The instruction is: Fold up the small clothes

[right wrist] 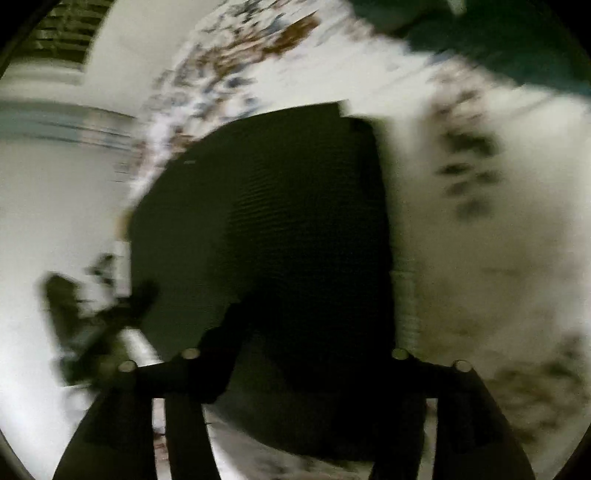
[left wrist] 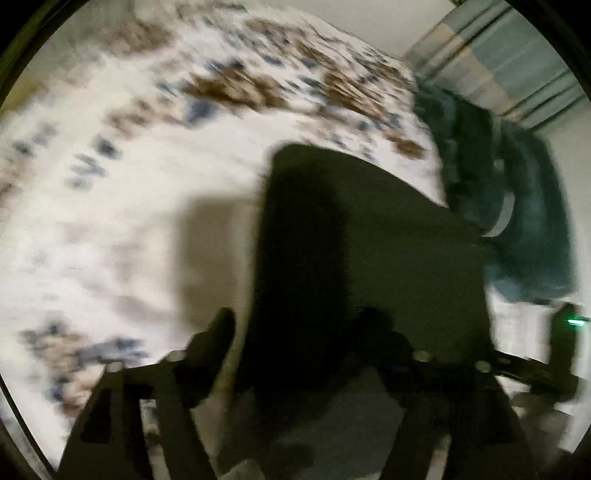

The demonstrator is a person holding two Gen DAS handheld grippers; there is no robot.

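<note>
A dark, near-black small garment [left wrist: 369, 251] lies on a white bedspread with brown and blue print [left wrist: 129, 184]. In the left wrist view my left gripper [left wrist: 299, 332] sits at the garment's near edge, with cloth running between its fingers. In the right wrist view the same garment [right wrist: 266, 221] fills the middle, and my right gripper [right wrist: 310, 332] is at its near edge with cloth between the fingers. Both views are blurred by motion. The right gripper also shows in the left wrist view [left wrist: 561, 343], and the left gripper in the right wrist view [right wrist: 92, 321].
A teal fuzzy blanket or garment [left wrist: 517, 192] lies at the bed's far right, also seen in the right wrist view [right wrist: 498, 40]. A pale wall with striped curtain [left wrist: 517, 62] stands behind the bed. A slatted vent [right wrist: 70, 29] is high on the wall.
</note>
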